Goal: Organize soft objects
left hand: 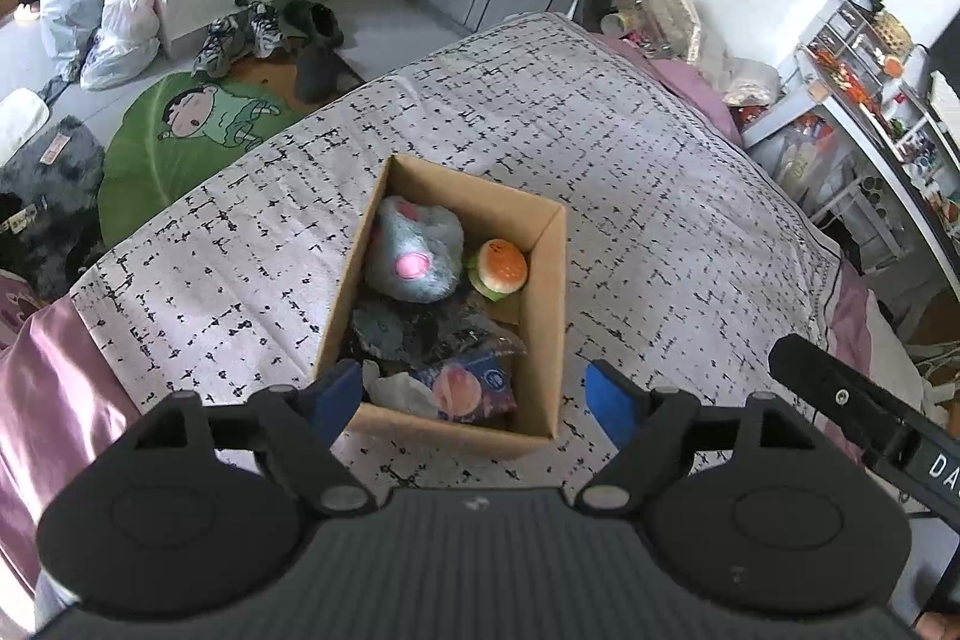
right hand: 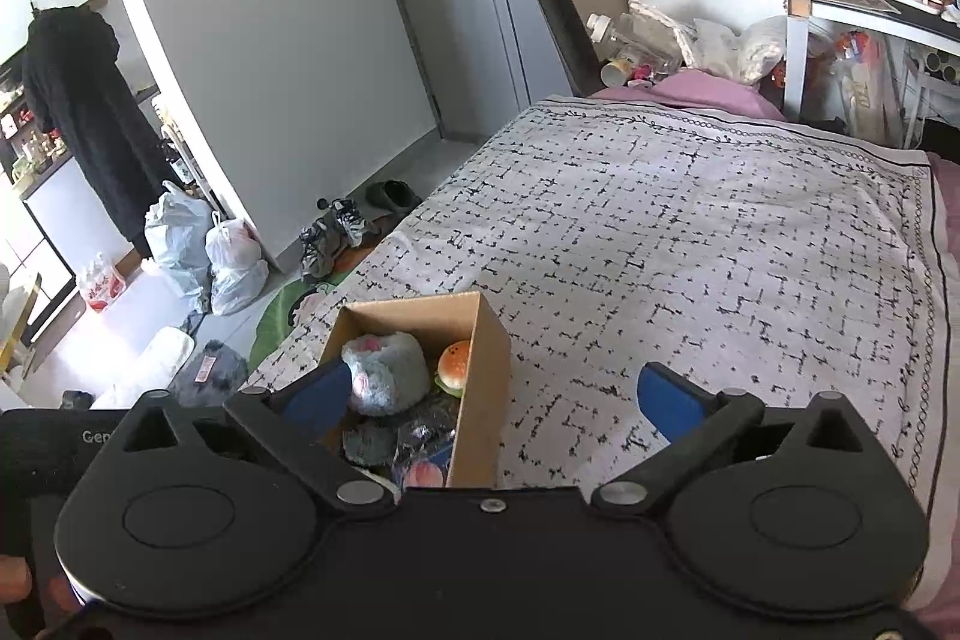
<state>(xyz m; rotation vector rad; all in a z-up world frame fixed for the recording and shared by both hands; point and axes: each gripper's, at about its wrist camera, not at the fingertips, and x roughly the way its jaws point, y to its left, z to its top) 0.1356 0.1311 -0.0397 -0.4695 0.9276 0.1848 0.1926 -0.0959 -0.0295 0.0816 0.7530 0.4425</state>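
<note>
Hovering over the cardboard box, both grippers gape empty.

We are looking at a bed that is wearing a white cover with a black broken-grid print, with pink satin bedding showing at its edges. 1 open cardboard box is sitting directly on the cover, toward the edge nearer the floor, and soft things are filling it. Around the box the cover is lying flat. At the far end, bottles and bags are piling up against the wall.
</note>
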